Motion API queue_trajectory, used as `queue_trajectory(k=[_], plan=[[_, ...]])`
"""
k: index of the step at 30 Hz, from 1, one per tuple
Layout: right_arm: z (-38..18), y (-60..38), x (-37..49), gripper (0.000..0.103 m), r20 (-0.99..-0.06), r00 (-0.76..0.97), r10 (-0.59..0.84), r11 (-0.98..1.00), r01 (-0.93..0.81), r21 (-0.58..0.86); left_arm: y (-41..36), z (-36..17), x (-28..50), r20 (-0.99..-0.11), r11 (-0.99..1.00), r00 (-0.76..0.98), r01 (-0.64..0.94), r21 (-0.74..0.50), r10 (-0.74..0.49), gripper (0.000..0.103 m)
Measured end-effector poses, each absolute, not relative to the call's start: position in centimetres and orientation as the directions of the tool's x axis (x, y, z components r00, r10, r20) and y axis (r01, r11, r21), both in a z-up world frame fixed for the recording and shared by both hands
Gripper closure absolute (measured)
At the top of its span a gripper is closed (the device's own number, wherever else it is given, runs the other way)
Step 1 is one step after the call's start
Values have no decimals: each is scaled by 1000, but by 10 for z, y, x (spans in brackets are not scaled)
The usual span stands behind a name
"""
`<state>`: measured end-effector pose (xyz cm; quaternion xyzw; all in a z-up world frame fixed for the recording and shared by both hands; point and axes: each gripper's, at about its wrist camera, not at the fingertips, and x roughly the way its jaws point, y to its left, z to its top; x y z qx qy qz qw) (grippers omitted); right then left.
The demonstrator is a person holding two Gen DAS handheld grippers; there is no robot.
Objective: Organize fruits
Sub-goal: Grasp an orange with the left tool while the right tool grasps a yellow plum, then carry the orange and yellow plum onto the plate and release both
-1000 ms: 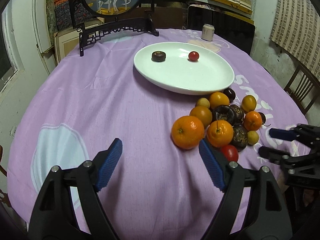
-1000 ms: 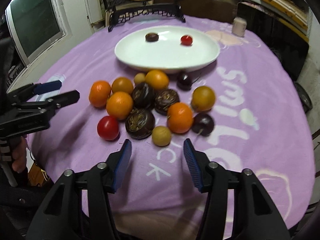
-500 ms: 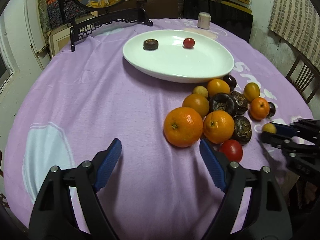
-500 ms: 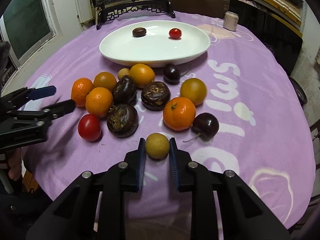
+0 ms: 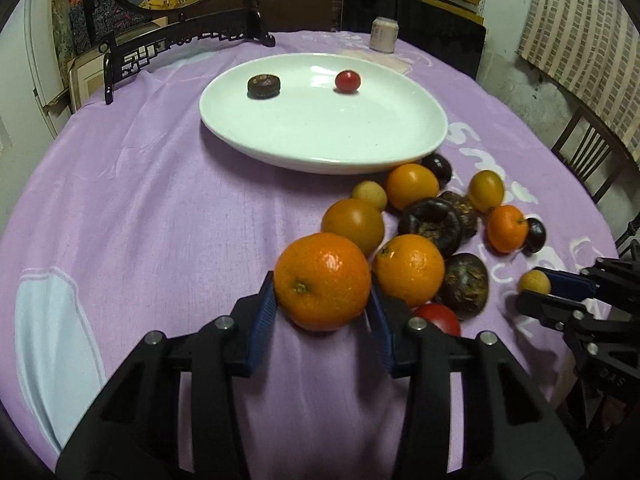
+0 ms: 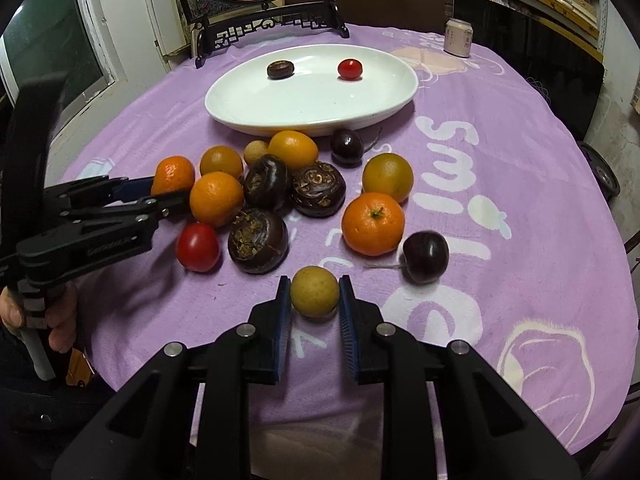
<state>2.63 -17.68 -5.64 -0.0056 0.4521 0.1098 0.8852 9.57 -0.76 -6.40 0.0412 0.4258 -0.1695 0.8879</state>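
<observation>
My left gripper [image 5: 322, 298] is shut on a large orange [image 5: 322, 281] at the near left edge of a fruit pile on the purple cloth. My right gripper [image 6: 314, 300] is shut on a small yellow fruit [image 6: 314, 291] at the near side of the pile; it also shows in the left wrist view [image 5: 534, 282]. The pile holds several oranges, dark wrinkled fruits, dark cherries and a red tomato [image 6: 198, 247]. A white oval plate [image 5: 320, 136] beyond the pile holds one dark fruit [image 5: 263, 86] and one small red tomato [image 5: 347, 81].
A carved dark wooden stand [image 5: 180, 46] with a round picture stands at the table's far side. A small can [image 5: 383, 34] sits at the far right. A wooden chair [image 5: 588, 156] stands off the table's right edge.
My left gripper moved forward and closed on the large orange. My right gripper moved onto the small yellow fruit and closed on it about half a second ago, and holds it still.
</observation>
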Motion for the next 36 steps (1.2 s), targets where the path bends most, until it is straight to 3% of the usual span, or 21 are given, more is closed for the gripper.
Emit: queue_trajectory(k=[14,24,29,36], plan=[[-38,-163,41,79,-783,584,216,966,-243,86,1,-30,90,-745,935,603,344,-80,-286,59],[12,-150,167,79,-742,640,200,966,-253,42,-19,16,211,-737,955,632,290,-59,-238,59],[-6,-159,249,79,-771,628,105,988,-152,10,-40,10,286,-758,971,618,224,-87,-210,59],[-31,-185,284,79,-808,574,133,991,-103,90,-51,-9,309,-778,967,586,230,-108,-226,59]])
